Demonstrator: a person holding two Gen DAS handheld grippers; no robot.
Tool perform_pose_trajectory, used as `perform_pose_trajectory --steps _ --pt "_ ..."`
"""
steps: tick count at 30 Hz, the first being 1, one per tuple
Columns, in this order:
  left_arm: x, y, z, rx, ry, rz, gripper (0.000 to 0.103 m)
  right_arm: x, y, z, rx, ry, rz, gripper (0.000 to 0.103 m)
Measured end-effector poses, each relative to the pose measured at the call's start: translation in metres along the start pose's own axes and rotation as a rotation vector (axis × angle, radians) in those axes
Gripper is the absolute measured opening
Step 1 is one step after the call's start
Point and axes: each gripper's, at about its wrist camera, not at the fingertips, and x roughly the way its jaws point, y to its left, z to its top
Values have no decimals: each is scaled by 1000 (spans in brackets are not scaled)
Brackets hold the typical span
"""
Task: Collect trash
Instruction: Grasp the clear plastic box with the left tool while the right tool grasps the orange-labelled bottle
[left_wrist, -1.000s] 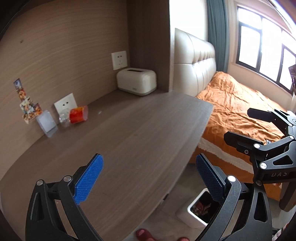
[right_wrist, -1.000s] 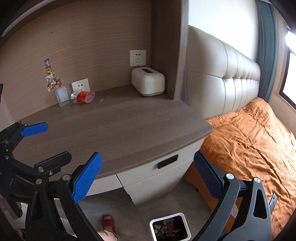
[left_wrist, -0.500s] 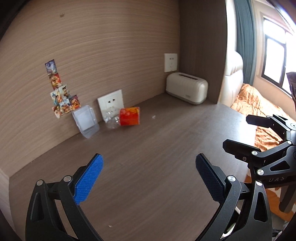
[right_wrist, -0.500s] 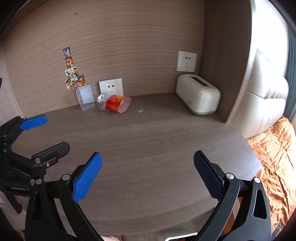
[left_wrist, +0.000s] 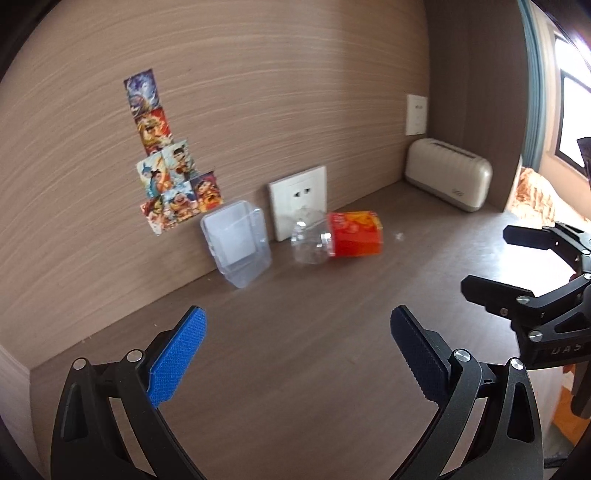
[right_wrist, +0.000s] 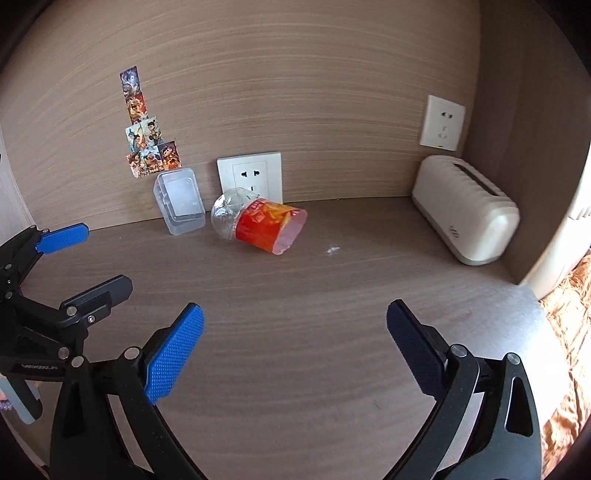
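The table (right_wrist: 332, 314) is a brown wood-grain slab running back to a matching wall panel, and most of its surface is bare. At its far right corner sits a cream tissue box (right_wrist: 465, 214), with a slot along its top; what is inside cannot be made out.

The task's thing lies along the table's far edge, just in front of the lower wall socket (right_wrist: 250, 176): a crushed clear plastic bottle (right_wrist: 258, 221) with a red-orange label, on its side. Its crumpled clear end points toward the far left and its labelled end toward the right. It looks empty, so I judge it very light and soft, likely to buckle and skid on the smooth wood if pushed from one side. The labelled band is the widest, least slick part and seems the best place to close on, across its width.

Just left of it, leaning against the wall, is a small clear plastic box (right_wrist: 180, 204); it appears to hold nothing, though its transparency makes that hard to confirm. Nearby, toward the right, is a small white scrap (right_wrist: 333, 250) on the table, possibly trash too.

The left gripper (left_wrist: 299, 354) hangs over the near left part of the table with its blue-padded fingers wide apart and nothing between them. The right gripper (right_wrist: 295, 350) is over the near middle, its fingers likewise spread and holding nothing, well short of the bottle.
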Motion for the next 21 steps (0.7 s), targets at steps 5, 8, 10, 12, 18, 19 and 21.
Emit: perform_pose_trajectory --steps 5,8,10,12,18,19,21 --pt "36 28 8 -11 13 47 98 38 1 17 58 25 41 99" --pt "54 40 13 -4 12 55 98 59 1 31 75 38 48 99" --pt "67 46 18 15 17 45 98 70 4 40 61 43 46 99" --pt "78 51 22 41 14 24 98 80 8 48 45 46 45 99" --pt "104 59 30 80 21 -40 97 107 22 57 21 85 51 99" --pt "107 59 31 89 18 -32 97 110 23 58 24 90 59 99" --pt "114 61 33 98 25 -38 97 116 22 61 40 101 72 99"
